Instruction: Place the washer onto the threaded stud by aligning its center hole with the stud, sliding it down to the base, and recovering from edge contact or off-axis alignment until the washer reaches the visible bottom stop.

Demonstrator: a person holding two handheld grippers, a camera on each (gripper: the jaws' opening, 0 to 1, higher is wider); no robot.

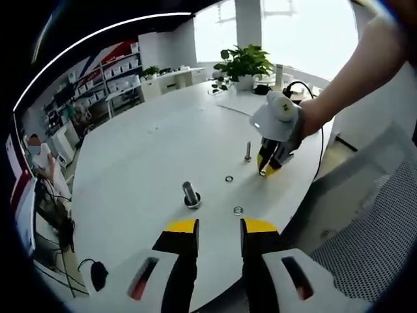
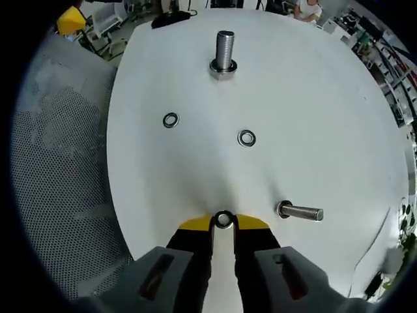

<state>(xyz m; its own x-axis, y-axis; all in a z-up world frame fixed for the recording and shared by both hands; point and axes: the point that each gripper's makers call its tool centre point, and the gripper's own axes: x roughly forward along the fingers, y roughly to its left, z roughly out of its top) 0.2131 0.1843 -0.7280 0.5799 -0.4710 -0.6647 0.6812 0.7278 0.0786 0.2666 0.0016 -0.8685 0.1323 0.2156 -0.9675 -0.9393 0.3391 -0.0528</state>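
Progress is looking early: the right gripper (image 2: 223, 222) is pinching a washer (image 2: 223, 219) at lower centre, seemingly just off the table (image 2: 326, 98), while the threaded stud (image 2: 224, 53) is standing bare at upper centre. The left gripper (image 1: 219, 229) is idling, jaws narrowly apart.

Left gripper (image 1: 218, 229) at bottom centre, jaws parted, nothing between. White table (image 1: 143, 150) ahead: upright stud (image 1: 191, 193) centre-left, 2 washers (image 1: 238, 210) lying flat nearby, smaller stud (image 1: 248, 150) beyond. Right gripper (image 1: 268, 167) upper right, tips near table, potted plant (image 1: 244, 64) behind.
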